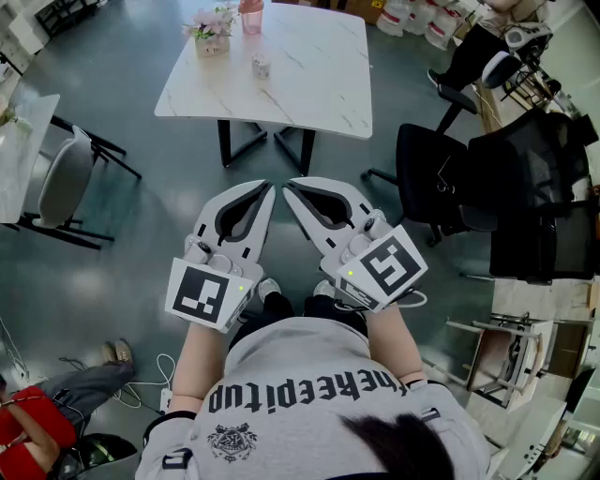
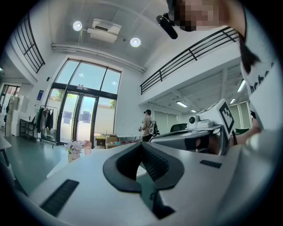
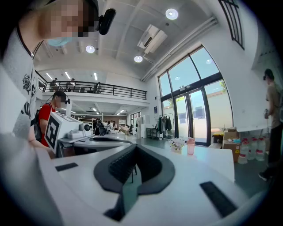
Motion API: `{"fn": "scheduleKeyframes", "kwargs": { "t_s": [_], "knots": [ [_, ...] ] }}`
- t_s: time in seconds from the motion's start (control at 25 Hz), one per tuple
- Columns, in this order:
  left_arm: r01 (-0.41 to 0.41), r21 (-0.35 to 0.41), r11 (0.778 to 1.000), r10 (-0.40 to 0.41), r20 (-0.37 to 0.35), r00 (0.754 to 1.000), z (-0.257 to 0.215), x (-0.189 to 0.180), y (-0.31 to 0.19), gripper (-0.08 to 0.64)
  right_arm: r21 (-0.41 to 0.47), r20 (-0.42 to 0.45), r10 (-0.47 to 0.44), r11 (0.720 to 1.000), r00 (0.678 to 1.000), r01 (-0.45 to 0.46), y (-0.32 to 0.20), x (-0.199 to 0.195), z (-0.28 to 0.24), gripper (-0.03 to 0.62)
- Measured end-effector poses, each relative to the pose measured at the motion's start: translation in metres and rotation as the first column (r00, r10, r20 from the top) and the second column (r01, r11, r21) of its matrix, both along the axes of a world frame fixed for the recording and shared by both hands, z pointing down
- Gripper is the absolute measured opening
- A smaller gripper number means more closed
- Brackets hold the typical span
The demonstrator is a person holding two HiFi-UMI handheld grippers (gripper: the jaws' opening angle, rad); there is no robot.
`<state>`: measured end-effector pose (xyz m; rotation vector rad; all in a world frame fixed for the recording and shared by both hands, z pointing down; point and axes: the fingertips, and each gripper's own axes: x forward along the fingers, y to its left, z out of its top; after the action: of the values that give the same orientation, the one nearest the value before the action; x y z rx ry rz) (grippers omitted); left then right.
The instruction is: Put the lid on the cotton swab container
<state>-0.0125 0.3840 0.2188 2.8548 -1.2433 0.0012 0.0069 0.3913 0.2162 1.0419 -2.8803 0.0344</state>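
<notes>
Left gripper point(image 1: 268, 190) and right gripper point(image 1: 291, 190) clenched empty near the table point(image 1: 309, 89) bearing small jar point(image 1: 261, 66), pink cup point(image 1: 251, 17), potted flowers point(image 1: 212, 36).

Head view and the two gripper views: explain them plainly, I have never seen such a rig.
No robot here: a person holds a two-jaw gripper in each hand. The head view looks down from their head onto the left gripper and right gripper, both shut and empty, tips close together. Each gripper view rides on one gripper and looks along its own jaws. Ahead stands a white marble table with a flower pot, a pink cup and a small container, too small to identify. Nothing is held.
</notes>
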Motion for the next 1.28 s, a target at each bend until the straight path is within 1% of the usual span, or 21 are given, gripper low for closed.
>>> {"fn": "scheduleKeyframes", "kwargs": {
  "t_s": [0.16, 0.28, 0.56, 0.84, 0.96, 1.16, 1.28],
  "knots": [
    [-0.033, 0.02, 0.999, 0.033, 0.0, 0.999, 0.0, 0.005, 0.005, 0.015, 0.011, -0.002, 0.003, 1.0, 1.0, -0.003, 0.002, 0.0, -0.002, 0.011],
    [-0.032, 0.027, 0.999, 0.033, -0.008, 0.999, -0.001, 0.003, 0.006, 0.015, 0.014, -0.004, 0.002, 1.0, 1.0, -0.002, 0.004, -0.001, -0.002, 0.011],
    [-0.038, 0.033, 0.999, 0.038, 0.001, 0.999, -0.004, 0.0, 0.007, 0.015, 0.017, -0.008, 0.008, 1.0, 1.0, -0.008, 0.006, -0.005, -0.001, 0.011],
    [-0.062, 0.039, 0.997, 0.062, -0.006, 0.998, -0.002, -0.001, 0.009, 0.015, -0.013, 0.02, 0.026, 1.0, 0.999, -0.025, 0.009, -0.005, 0.002, 0.011],
    [-0.07, 0.045, 0.997, 0.07, 0.005, 0.998, 0.0, 0.003, 0.006, 0.015, -0.017, 0.013, 0.032, 0.999, 0.999, -0.032, 0.007, -0.002, 0.004, 0.011],
    [-0.053, 0.051, 0.997, 0.053, 0.014, 0.999, 0.004, 0.003, -0.005, 0.015, 0.007, -0.001, 0.033, 0.999, 0.999, -0.033, -0.006, 0.0, 0.007, 0.011],
    [-0.034, 0.045, 0.998, 0.034, 0.015, 0.999, 0.007, 0.003, -0.018, 0.015, -0.009, 0.005, 0.016, 1.0, 1.0, -0.016, -0.021, 0.0, 0.01, 0.011]
  ]
}}
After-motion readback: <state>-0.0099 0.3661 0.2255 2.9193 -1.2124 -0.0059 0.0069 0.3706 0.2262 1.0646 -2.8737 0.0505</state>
